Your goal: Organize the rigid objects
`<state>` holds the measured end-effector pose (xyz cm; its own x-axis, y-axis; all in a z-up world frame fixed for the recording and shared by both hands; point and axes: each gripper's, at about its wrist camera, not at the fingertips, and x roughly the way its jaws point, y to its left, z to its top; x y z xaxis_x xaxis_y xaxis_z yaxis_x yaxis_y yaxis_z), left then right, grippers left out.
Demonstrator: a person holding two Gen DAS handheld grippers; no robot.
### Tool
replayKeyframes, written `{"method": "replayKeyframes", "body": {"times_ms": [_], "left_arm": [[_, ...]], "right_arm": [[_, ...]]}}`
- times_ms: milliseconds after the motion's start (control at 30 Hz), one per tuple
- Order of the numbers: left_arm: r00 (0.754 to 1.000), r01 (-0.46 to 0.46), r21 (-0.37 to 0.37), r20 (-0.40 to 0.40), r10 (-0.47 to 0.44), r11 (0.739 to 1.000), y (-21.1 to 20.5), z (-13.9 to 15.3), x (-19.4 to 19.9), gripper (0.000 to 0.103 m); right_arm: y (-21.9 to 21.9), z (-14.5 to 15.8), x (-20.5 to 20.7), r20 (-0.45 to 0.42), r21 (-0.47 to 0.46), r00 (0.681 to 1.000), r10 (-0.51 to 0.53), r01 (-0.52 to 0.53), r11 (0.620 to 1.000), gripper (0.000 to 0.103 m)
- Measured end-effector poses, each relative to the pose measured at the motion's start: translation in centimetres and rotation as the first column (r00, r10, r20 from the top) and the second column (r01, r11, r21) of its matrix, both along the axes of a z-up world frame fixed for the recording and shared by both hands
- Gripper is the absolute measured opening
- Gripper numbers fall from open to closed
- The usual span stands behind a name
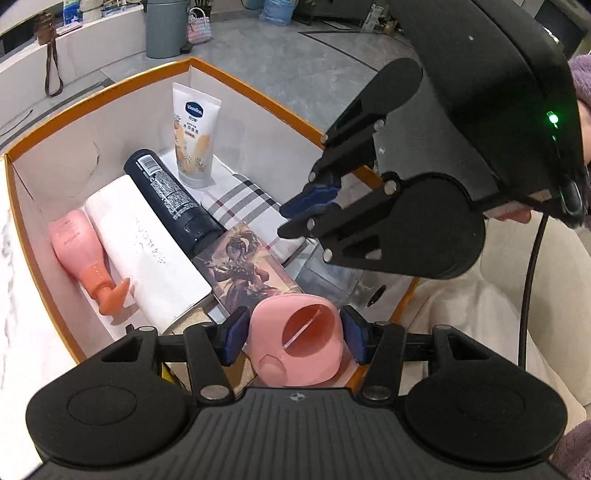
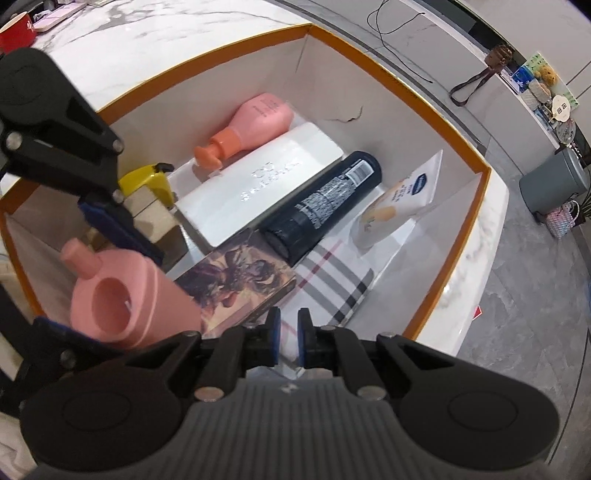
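Note:
My left gripper (image 1: 293, 341) is shut on a pink plastic container (image 1: 295, 347) with a round opening, held above the near end of an orange-rimmed white box (image 1: 258, 99). The container also shows in the right wrist view (image 2: 125, 299) between the left fingers. My right gripper (image 2: 289, 338) is shut and empty over the box; it shows in the left wrist view (image 1: 291, 218) at the right. In the box lie a pink pump bottle (image 1: 79, 251), a white carton (image 1: 147, 247), a black bottle (image 1: 171, 197), a Vaseline tube (image 1: 194, 136) and a picture card box (image 1: 247, 273).
A plaid cloth (image 2: 332, 284) lines the box floor. A yellow object (image 2: 147, 182) and a beige block (image 2: 147, 214) sit at the box's near end. The box stands on a white marble counter (image 2: 147, 44). A grey bin (image 1: 166, 29) stands on the floor beyond.

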<state>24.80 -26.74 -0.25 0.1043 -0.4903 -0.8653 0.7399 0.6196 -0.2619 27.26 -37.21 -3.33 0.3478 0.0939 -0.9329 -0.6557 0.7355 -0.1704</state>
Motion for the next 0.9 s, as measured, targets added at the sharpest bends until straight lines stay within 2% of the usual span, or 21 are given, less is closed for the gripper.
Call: {"method": "replayKeyframes", "body": {"times_ms": [67, 133, 200, 267, 333, 400, 467, 533, 600, 667, 733, 800, 900], "left_arm": [[1.000, 0.002, -0.001, 0.004, -0.002, 1.000, 0.1, 0.3, -0.1, 0.063], [1.000, -0.004, -0.005, 0.018, 0.004, 1.000, 0.3, 0.7, -0.2, 0.063], [0.999, -0.013, -0.014, 0.029, 0.013, 1.000, 0.6, 1.2, -0.4, 0.063], [0.999, -0.024, -0.025, 0.042, 0.025, 0.999, 1.1, 1.9, -0.5, 0.063], [0.997, -0.049, -0.038, 0.064, 0.051, 0.998, 1.6, 2.7, -0.6, 0.063], [0.992, -0.084, -0.055, 0.089, 0.089, 0.995, 2.4, 3.6, -0.8, 0.063], [0.983, -0.126, -0.075, 0.122, 0.134, 0.989, 3.1, 4.7, -1.0, 0.063], [0.967, -0.172, -0.096, 0.174, 0.187, 0.980, 4.0, 5.9, -1.5, 0.063], [0.945, -0.216, -0.124, 0.223, 0.239, 0.969, 4.8, 7.2, -2.1, 0.063], [0.918, -0.259, -0.141, 0.270, 0.289, 0.956, 5.3, 8.3, -2.8, 0.063], [0.885, -0.300, -0.153, 0.323, 0.334, 0.942, 5.8, 9.4, -3.7, 0.063], [0.848, -0.341, -0.171, 0.369, 0.381, 0.924, 6.3, 10.5, -4.8, 0.063], [0.793, -0.391, -0.228, 0.408, 0.452, 0.892, 7.4, 11.6, -6.3, 0.063]], "right_arm": [[0.0, 0.1, -0.2, -0.001, 0.001, 1.000, -0.002, 0.002, 1.000, 0.007], [0.0, 0.2, -0.4, -0.001, 0.003, 1.000, -0.007, 0.007, 1.000, 0.012], [-0.1, 0.4, -0.6, 0.005, 0.000, 1.000, -0.015, 0.015, 1.000, 0.022], [-0.2, 0.7, -0.8, 0.011, -0.002, 1.000, -0.024, 0.024, 1.000, 0.024], [-0.3, 1.2, -1.1, 0.020, -0.005, 0.999, -0.036, 0.036, 0.999, 0.027], [-0.4, 1.8, -1.4, 0.034, -0.003, 0.998, -0.046, 0.046, 0.999, 0.036], [-0.4, 2.7, -1.9, 0.054, -0.001, 0.997, -0.058, 0.058, 0.998, 0.038], [-0.4, 3.8, -2.5, 0.077, 0.004, 0.995, -0.070, 0.070, 0.998, 0.043], [-0.3, 4.9, -3.2, 0.106, 0.012, 0.991, -0.084, 0.083, 0.996, 0.053], [-0.3, 6.2, -3.9, 0.134, 0.035, 0.985, -0.104, 0.100, 0.994, 0.054], [-0.4, 7.6, -4.8, 0.158, 0.080, 0.977, -0.142, 0.131, 0.988, 0.060], [-0.6, 9.1, -5.9, 0.185, 0.144, 0.961, -0.204, 0.179, 0.973, 0.072], [-0.5, 10.7, -7.9, 0.249, 0.218, 0.928, -0.276, 0.223, 0.950, 0.074]]}}
